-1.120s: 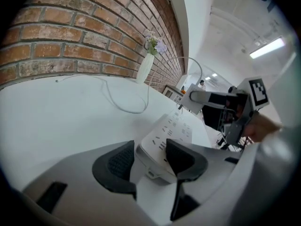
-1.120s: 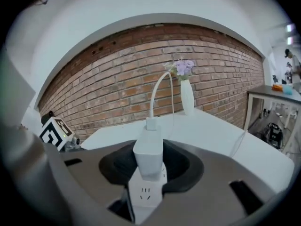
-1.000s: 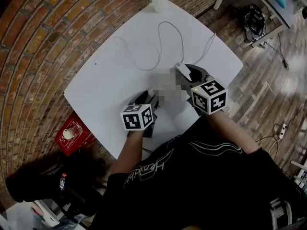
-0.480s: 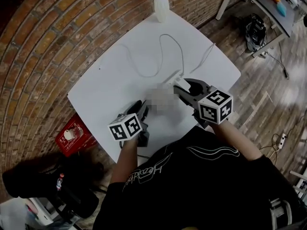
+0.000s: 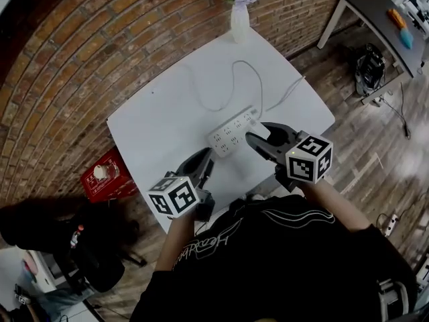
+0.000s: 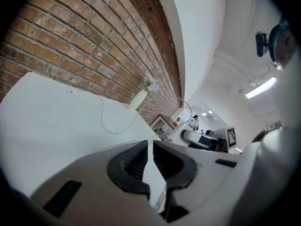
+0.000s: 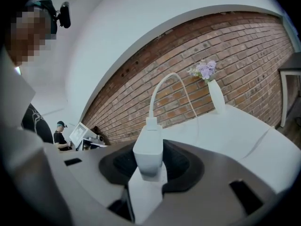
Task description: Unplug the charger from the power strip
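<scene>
Right tongs (image 5: 258, 137), clamped on the charger (image 7: 148, 147), now hold it clear of the power strip (image 5: 231, 134) just beside them; unplugging appears done. Left tongs (image 6: 149, 161), withdrawn from the strip, are closing on nothing.

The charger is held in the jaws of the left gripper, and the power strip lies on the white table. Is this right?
No. The right gripper holds the charger in its jaws, as the right gripper view shows; the left gripper is closing its jaws on nothing. The power strip does lie on the white table.
</scene>
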Motion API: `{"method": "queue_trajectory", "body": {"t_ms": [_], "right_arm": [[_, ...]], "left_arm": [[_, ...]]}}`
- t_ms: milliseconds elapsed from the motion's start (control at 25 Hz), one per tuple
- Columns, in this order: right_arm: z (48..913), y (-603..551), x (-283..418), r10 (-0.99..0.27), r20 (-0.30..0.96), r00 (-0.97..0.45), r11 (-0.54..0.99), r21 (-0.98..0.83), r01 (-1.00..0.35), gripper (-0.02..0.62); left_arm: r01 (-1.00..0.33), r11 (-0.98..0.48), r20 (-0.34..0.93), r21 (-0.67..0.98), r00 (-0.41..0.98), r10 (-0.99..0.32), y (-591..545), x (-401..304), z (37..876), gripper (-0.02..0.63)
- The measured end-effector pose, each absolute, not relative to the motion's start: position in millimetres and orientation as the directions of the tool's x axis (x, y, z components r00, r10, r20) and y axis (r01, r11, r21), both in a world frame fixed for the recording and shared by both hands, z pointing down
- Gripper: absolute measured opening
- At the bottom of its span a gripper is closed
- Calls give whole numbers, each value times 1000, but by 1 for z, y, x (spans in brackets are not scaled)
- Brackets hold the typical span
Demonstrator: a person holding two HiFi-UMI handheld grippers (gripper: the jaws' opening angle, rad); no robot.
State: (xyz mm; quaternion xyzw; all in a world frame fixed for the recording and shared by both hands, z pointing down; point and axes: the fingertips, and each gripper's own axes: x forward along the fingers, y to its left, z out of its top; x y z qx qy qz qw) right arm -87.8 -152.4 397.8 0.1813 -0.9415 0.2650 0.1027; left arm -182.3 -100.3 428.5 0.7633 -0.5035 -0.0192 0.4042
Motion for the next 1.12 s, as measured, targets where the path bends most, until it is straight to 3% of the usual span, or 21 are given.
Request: {"method": "queue_trajectory", "body": {"t_ms": [440, 1120], "right_arm": [[362, -97, -43, -173, 181, -968, 832, -499, -242, 123], [341, -81, -16, -113, 99, -989, 859, -490, -147, 123]], "left_arm": [[-779, -208, 261, 592, 429, -865, -55, -129, 356, 20], [-816, -256, 220, 519, 417, -882, -37, -85, 332, 9]]}}
